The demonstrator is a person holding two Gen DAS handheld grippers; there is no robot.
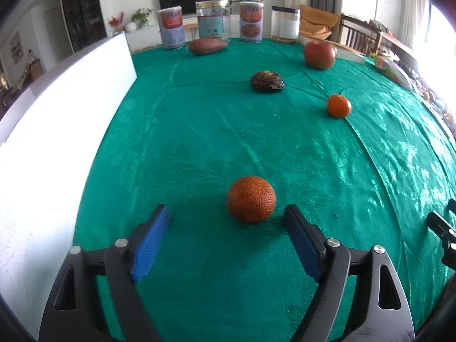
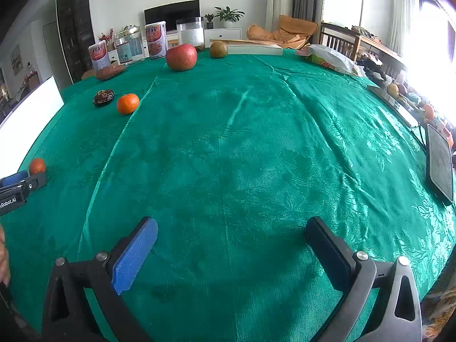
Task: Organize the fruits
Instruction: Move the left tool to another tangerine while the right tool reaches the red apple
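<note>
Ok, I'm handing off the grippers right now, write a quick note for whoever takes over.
Left gripper: open, nothing held, with the rough orange resting on the green tablecloth just beyond its fingertips.
Right gripper: open and empty over bare cloth.
Fruit is still scattered: small mandarin, dark round fruit, red apple, sweet potato by the cans, kiwi near the book.
Done: no grouping visible yet.
Left: gather the pieces, probably starting with the rough orange.
</note>
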